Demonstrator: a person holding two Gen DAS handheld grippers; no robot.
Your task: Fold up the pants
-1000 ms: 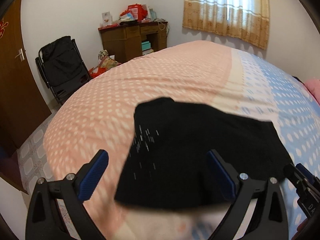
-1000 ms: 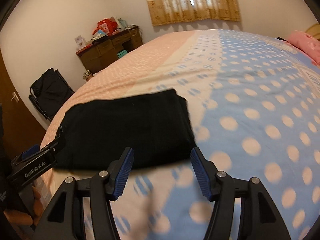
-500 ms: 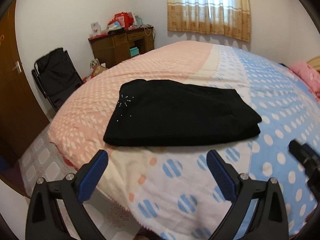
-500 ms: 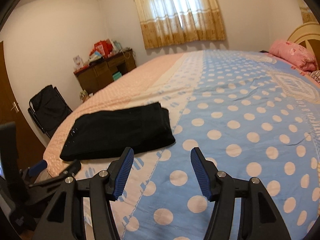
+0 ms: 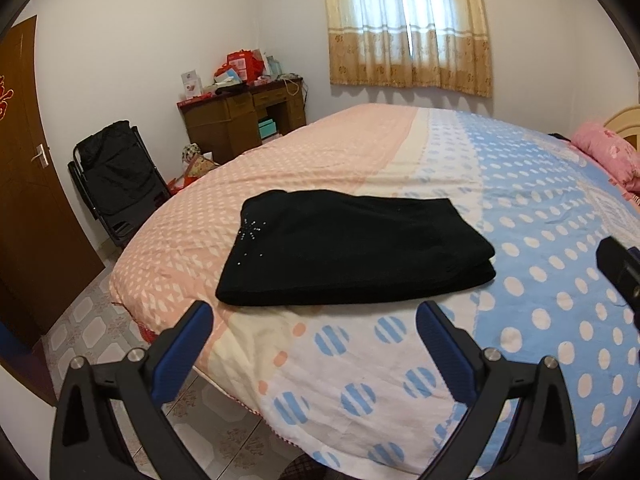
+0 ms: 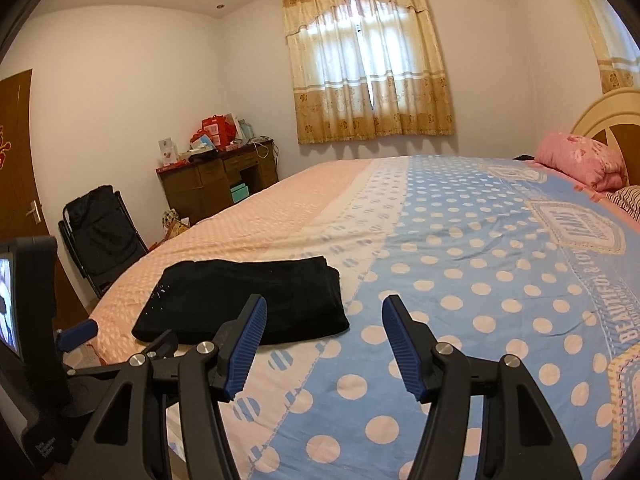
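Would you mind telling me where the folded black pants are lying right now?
The black pants lie folded on the bed near its foot-end corner, mostly on the pink part of the cover, left of centre in the right wrist view.

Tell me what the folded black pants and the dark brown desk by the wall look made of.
Folded black pants: soft matte fabric, likely knit; thick limp folds, small shiny studs at one corner. Dark brown desk: looks like wood or wood veneer, semi-matte; panelled drawer fronts, grain too small to tell.

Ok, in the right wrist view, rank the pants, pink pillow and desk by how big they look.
1. Pants, clearly largest.
2. Desk.
3. Pink pillow.
Desk and pillow look close in size, so that order is unsure. The pants lie nearest the camera, which inflates them.
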